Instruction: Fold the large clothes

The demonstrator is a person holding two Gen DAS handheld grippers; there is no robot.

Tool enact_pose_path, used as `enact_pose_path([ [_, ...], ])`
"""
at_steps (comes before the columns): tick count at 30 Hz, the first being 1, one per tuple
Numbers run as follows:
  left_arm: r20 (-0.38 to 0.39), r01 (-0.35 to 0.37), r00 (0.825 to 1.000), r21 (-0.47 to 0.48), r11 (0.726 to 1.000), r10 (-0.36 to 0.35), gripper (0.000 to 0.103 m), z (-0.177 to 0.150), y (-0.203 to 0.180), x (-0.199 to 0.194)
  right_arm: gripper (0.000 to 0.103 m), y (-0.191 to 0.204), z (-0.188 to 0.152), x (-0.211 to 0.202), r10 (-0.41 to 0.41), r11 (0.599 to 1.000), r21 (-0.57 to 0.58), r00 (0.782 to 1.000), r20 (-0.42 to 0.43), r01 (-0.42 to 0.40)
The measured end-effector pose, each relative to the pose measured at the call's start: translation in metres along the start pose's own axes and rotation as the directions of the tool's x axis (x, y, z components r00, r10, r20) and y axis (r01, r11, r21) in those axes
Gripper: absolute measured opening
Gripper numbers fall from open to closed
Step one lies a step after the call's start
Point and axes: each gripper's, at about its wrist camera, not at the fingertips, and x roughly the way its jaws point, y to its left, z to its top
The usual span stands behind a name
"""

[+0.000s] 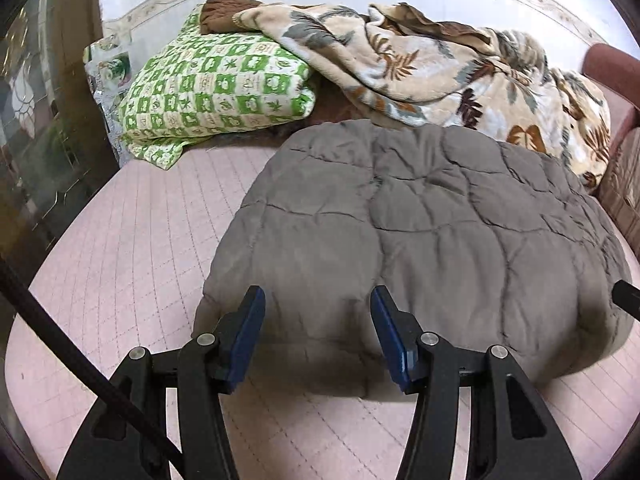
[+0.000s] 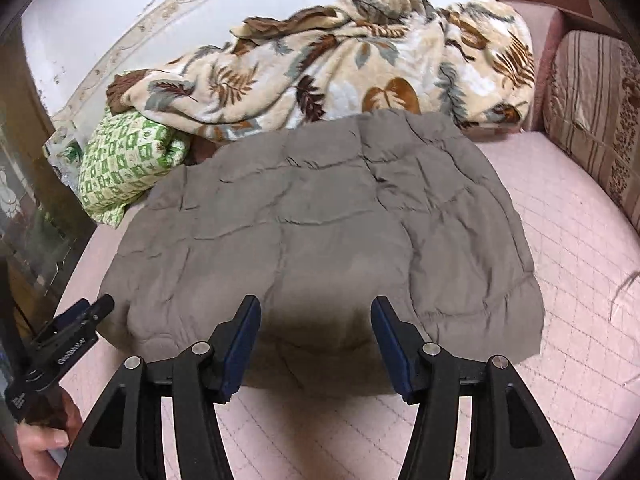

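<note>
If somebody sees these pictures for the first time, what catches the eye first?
Most striking is the grey quilted garment, lying folded in the middle of the pink bed cover. Behind it lie a crumpled leaf-patterned blanket and a green checked cloth. Both the left gripper and right gripper hang open before the garment.

The left gripper [image 1: 318, 296] is pointing forward and downward, its blue-padded fingers [image 1: 249, 332] standing apart with nothing between them. The right gripper [image 2: 316, 306] is tilting down likewise, jaws parted and empty. In the right wrist view, at 8 o'clock, a hand [image 2: 44, 436] is gripping the left gripper's handle.
</note>
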Motion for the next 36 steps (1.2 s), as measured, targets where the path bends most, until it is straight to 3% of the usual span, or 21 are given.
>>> enact_pose_path([
  [10, -0.060, -0.048, 0.997, 0.047, 0.998, 0.051, 0.054, -0.002, -0.011, 0.038, 0.061, -0.022, 0.002, 0.047, -0.010, 0.996, 0.086, 0.996, -0.084, 0.018],
  [16, -0.064, -0.048, 0.997, 0.062, 0.997, 0.052, 0.054, -0.005, -0.013, 0.042, 0.064, -0.015, -0.003, 0.056, -0.050, 0.998, 0.041, 0.994, -0.094, 0.054],
  [36, -0.064, -0.058, 0.996, 0.077, 0.995, 0.063, 0.054, -0.007, -0.015, 0.046, 0.066, -0.017, -0.009, 0.068, -0.048, 0.999, 0.014, 0.992, -0.119, 0.050],
])
